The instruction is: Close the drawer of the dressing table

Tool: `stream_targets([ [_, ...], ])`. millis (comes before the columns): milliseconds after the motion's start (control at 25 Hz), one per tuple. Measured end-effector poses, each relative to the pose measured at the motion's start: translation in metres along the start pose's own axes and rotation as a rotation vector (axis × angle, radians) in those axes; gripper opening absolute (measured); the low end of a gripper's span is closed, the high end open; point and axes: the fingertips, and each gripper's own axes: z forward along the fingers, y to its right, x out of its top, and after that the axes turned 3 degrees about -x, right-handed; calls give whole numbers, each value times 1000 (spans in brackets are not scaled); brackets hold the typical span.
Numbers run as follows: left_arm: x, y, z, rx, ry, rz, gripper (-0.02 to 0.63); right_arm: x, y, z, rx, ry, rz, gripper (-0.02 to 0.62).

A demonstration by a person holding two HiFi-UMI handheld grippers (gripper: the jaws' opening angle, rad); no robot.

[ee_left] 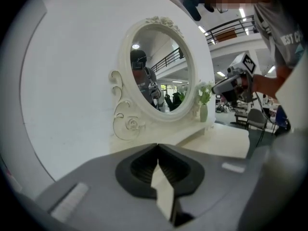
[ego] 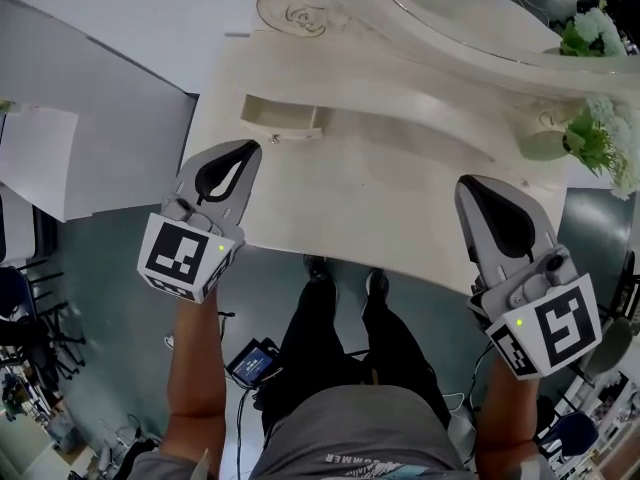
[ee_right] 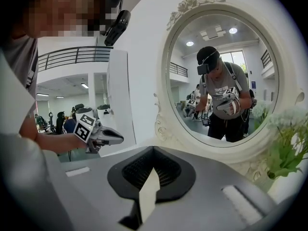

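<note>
The word "SUMMER" is printed small on the hem of the person's grey shirt [ego: 345, 438] in the head view. In the left gripper view the letters "EST C" are seen on that shirt, cut off at the edge. The print on the shirt reflected in the mirror [ee_right: 187, 81] cannot be read

Large open indoor hall set up as a recording or test lab. Staged furniture: ornate cream bench [ego: 400, 198] with oval mirror [ee_right: 221, 76] and vase of flowers [ee_left: 204, 110], backed by plain white partition panels [ee_right: 118, 95]. Upper-level gallery with railing [ee_right: 72, 57] and strip ceiling lights [ee_left: 243, 12] beyond. Grey floor [ego: 100, 298] with trailing cables [ego: 225, 318] and a small screened device [ego: 255, 363]. Office chairs [ee_left: 257, 119] at far right in the left gripper view.
</note>
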Motion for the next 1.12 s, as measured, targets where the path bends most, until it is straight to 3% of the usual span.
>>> stream_targets([
  [520, -87, -12, 42, -12, -102, -61, 3, -33, 1, 45, 16, -38, 28, 2],
  [920, -135, -19, 73, -17, -131, -97, 5, -65, 4, 73, 23, -73, 41, 2],
  [1120, -141, -14, 84, -26, -137, -101, 60, -70, 6, 77, 22, -79, 52, 2],
])
